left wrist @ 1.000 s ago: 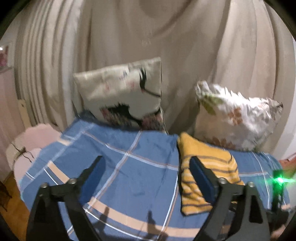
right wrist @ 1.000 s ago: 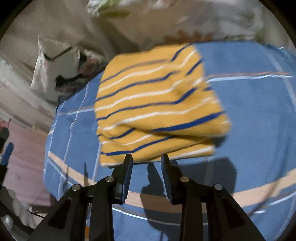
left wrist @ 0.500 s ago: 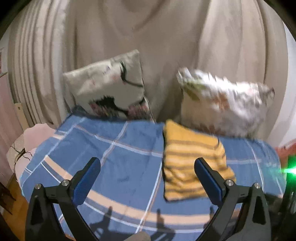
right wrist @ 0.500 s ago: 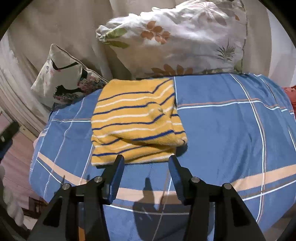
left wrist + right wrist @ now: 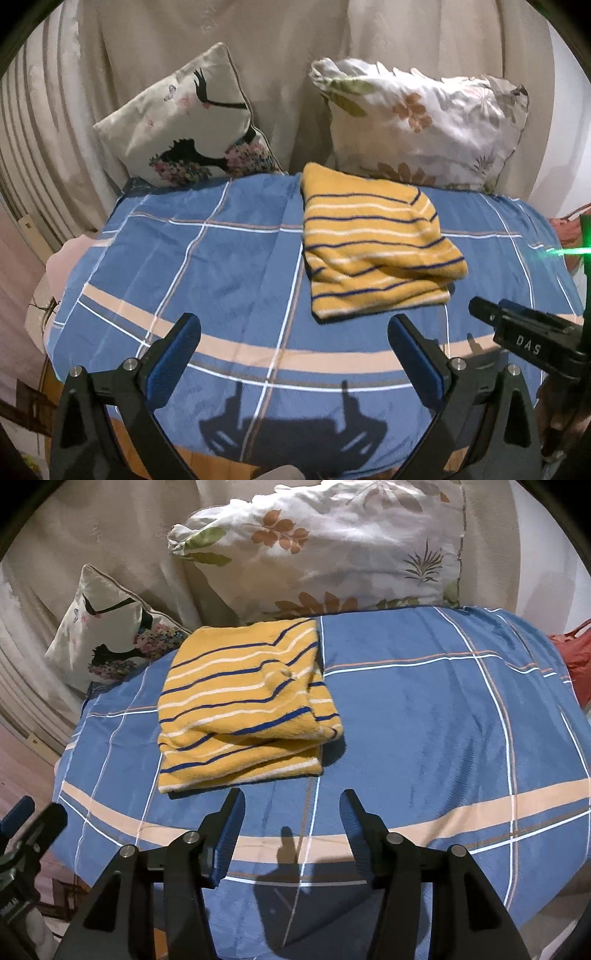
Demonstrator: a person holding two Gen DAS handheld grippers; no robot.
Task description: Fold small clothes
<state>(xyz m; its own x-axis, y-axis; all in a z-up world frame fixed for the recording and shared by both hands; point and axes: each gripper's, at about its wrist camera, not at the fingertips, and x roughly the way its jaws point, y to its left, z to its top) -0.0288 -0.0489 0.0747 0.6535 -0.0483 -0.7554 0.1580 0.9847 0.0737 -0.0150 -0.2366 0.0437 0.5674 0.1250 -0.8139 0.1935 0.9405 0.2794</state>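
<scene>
A folded yellow garment with blue and white stripes (image 5: 373, 240) lies on the blue checked cover (image 5: 207, 273), toward its back middle; it also shows in the right wrist view (image 5: 240, 705). My left gripper (image 5: 293, 341) is open and empty, above the cover's near edge, short of the garment. My right gripper (image 5: 291, 812) is open and empty, just in front of the garment's near edge, apart from it. The right gripper's body (image 5: 532, 339) shows at the right of the left wrist view.
Two patterned pillows stand behind the garment: a bird-print one (image 5: 184, 122) at the left, a leaf-print one (image 5: 421, 122) at the right. Beige curtains (image 5: 295, 55) hang behind. A red item (image 5: 576, 664) lies off the cover's right edge. Wooden floor (image 5: 207, 461) below.
Both grippers have pulled back from the garment toward the cover's near edge. The right gripper's fingers have opened wider. The garment lies still and folded.
</scene>
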